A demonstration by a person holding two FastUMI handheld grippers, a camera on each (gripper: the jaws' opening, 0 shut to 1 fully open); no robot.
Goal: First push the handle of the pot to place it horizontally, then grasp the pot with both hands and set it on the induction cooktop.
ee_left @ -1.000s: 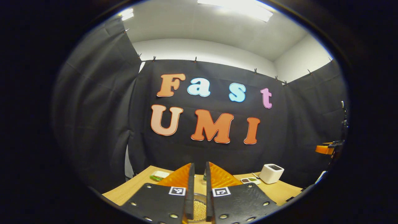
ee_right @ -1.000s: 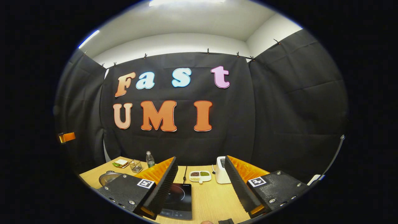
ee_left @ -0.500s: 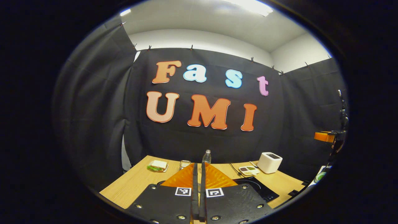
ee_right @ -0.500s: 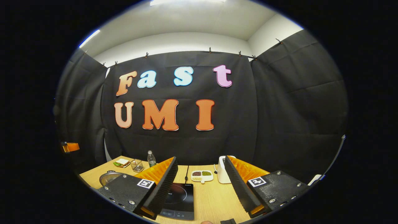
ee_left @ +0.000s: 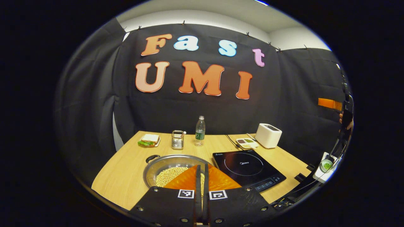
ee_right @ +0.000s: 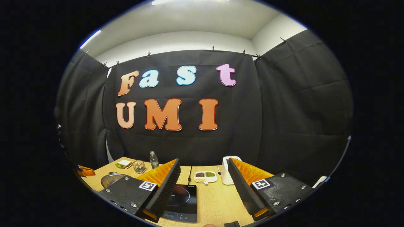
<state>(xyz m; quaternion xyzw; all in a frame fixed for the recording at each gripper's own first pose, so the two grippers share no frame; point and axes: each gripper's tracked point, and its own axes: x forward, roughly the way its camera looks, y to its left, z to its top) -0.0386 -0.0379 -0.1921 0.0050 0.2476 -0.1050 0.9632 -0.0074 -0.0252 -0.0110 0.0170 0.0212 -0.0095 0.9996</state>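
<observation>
A steel pot (ee_left: 164, 167) holding yellowish grains sits on the wooden table (ee_left: 126, 170), left of the black induction cooktop (ee_left: 246, 165). Its black handle (ee_left: 152, 157) points to the far left. My left gripper (ee_left: 202, 168) is shut with nothing between its fingers, hovering above the pot's near rim. In the right gripper view, my right gripper (ee_right: 203, 162) stands wide open above the table, with the cooktop (ee_right: 183, 201) between and below its fingers and the pot (ee_right: 110, 179) behind its left finger. The left gripper's orange part (ee_right: 84, 171) shows at the far left.
Along the table's back stand a sandwich plate (ee_left: 148, 139), a wire holder (ee_left: 177, 139), a water bottle (ee_left: 199, 127), a divided dish of beans (ee_left: 247, 143) and a white toaster (ee_left: 268, 135). The other gripper (ee_left: 329, 103) is held up at the right.
My left gripper closed its small gap and then tipped downward, bringing the pot and cooktop into its view. The right gripper stayed open and almost still.
</observation>
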